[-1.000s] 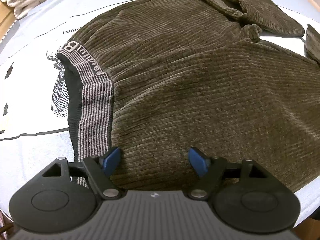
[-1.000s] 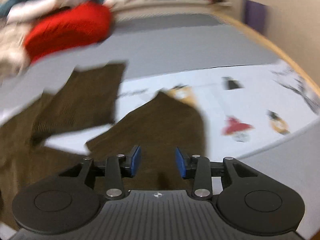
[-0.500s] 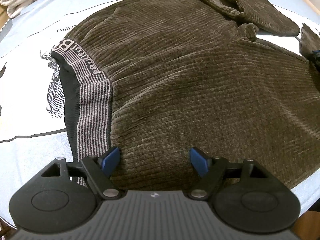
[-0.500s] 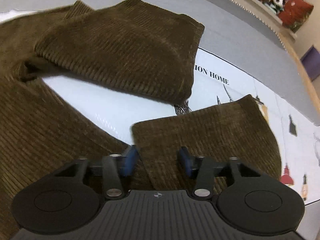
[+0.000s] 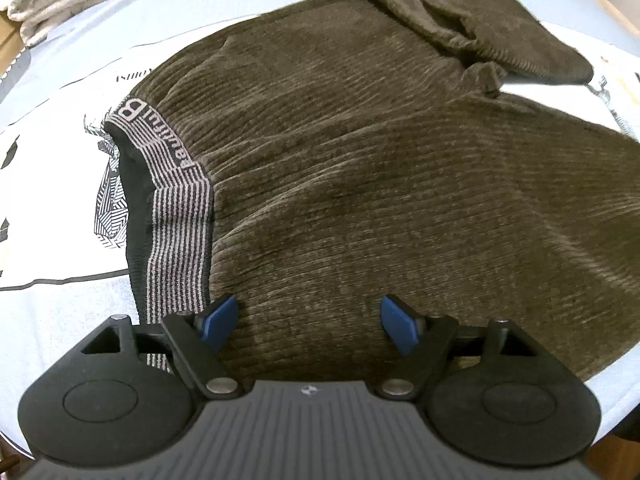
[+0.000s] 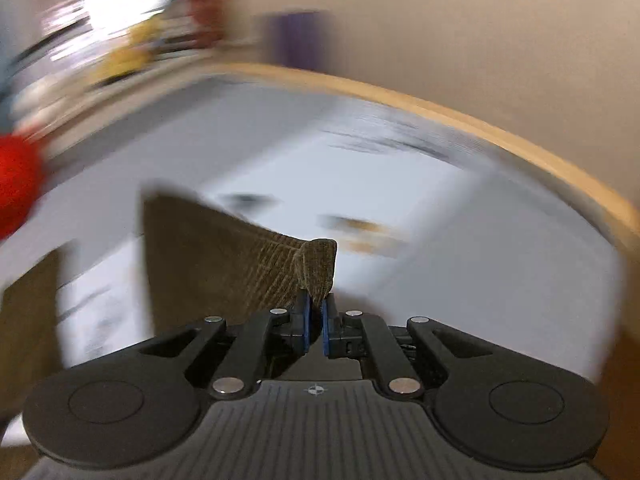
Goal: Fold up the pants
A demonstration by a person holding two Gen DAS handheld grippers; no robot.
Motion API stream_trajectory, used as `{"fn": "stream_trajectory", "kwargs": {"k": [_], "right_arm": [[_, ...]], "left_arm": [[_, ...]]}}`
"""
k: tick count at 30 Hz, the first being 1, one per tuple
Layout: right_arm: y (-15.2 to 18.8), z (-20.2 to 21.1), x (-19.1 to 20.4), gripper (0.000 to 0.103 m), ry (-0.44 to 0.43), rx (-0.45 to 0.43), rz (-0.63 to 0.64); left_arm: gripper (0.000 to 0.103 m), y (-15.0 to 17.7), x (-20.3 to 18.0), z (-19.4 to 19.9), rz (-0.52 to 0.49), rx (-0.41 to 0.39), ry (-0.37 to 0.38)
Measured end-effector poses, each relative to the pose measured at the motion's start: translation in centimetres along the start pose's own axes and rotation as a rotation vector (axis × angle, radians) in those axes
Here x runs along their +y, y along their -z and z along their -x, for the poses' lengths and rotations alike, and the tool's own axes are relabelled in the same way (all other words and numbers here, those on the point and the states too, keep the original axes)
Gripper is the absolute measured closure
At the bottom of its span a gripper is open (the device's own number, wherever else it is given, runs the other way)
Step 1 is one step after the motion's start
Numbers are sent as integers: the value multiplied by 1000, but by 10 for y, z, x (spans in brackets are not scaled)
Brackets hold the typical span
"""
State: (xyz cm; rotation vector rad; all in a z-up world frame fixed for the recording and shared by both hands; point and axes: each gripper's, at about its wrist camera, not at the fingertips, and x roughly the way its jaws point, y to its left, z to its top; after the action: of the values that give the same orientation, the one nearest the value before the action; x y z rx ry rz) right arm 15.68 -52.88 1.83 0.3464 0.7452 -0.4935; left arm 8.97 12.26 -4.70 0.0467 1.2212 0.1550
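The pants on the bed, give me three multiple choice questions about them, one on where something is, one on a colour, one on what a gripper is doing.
1. In the left wrist view, where does the striped waistband lie on the pants?
A. at their left edge
B. at their right edge
C. across the far end

2. What colour are the pants?
A. red
B. dark olive brown
C. white

3. What is the right gripper doing?
A. wide open over bare sheet
B. shut on a fold of the pants
C. holding a towel

Answers: 1 A, the band runs down the left side, just ahead of the open left gripper. 2 B, the ribbed cloth is olive brown. 3 B, brown cloth stands pinched between its blue pads.
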Motion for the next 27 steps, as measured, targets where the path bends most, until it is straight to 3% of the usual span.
{"fn": "stream_trajectory", "kwargs": {"k": [3,6,11,14,16,18,19,21,23,24,27], "right_arm": [[11,-21,-86,98,204,130,-155],[26,-36,-133,98,204,251,-287],[25,-33,-131,98,179,235,-253],[22,-38,-131,92,241,275,-281],[14,-30,-119,87,326,211,-265],[3,-17,-103,85,364,89,-218],[-1,-12,-93,82,335,37,-197],[-5,-10,-72,74,175,-21,-161],[-2,-23,-46,63,-34,29,-128],[2,-31,-34,62,-102,67,-121],[17,-56,5,54,-193,153,-101]], "left_arm": [[20,2,-1,2,1,-6,10],[20,1,1,2,15,-6,20],[20,-2,-2,1,28,-9,34],[20,-3,1,0,41,-9,33],[20,-4,12,5,85,-32,36],[20,-6,27,12,146,-74,33],[20,-7,35,15,178,-92,27],[20,-7,53,19,248,-118,4],[20,-5,68,20,308,-127,-24],[20,-4,73,21,331,-129,-33],[20,-2,89,20,386,-120,-56]]}}
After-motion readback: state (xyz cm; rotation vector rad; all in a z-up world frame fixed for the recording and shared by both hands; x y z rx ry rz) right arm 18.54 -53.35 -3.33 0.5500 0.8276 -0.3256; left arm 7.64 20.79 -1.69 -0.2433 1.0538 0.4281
